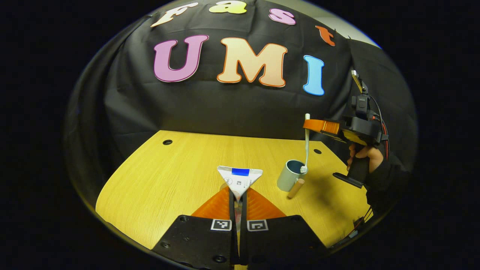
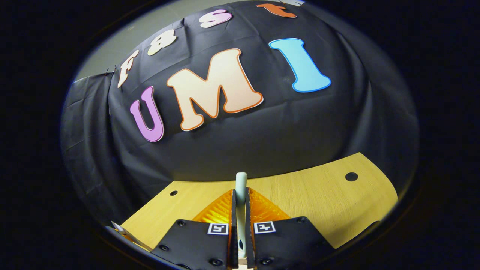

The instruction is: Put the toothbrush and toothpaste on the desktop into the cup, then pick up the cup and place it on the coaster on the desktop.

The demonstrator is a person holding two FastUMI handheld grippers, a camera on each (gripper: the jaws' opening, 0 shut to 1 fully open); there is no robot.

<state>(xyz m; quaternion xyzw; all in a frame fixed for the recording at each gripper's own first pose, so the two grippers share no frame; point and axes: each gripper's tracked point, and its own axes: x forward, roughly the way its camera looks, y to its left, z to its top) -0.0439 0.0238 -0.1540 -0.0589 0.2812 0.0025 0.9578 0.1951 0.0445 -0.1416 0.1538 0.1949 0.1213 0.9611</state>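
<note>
Left claw (image 1: 237, 200) — nearest item in the left gripper view; orange fingers clamped together on the crimped end of the toothpaste (image 1: 240, 179), a white tube with a blue band, its flat end fanned out just above the fingertips and lifted over the wooden worktop (image 1: 157, 187).

Cup (image 1: 289, 174) — grey-blue cylinder, right of the tube and a little farther off, leaning slightly. Contents: the bristle head of the toothbrush (image 1: 306, 144) sits at the rim, just inside the mouth; whether anything lies deeper cannot be told.

Coaster (image 1: 296, 188) — I take the small tan wooden piece touching the cup's near right side, seen edge-on, for it; its shape is hard to tell.

Right claw (image 1: 308, 125) — above the cup, held level by a hand (image 1: 365, 154) at far right; orange fingers pinch the upper handle of the toothbrush, which hangs upright, head down. In the right gripper view the pale handle stands clamped between the two fingers (image 2: 225, 212).
</note>
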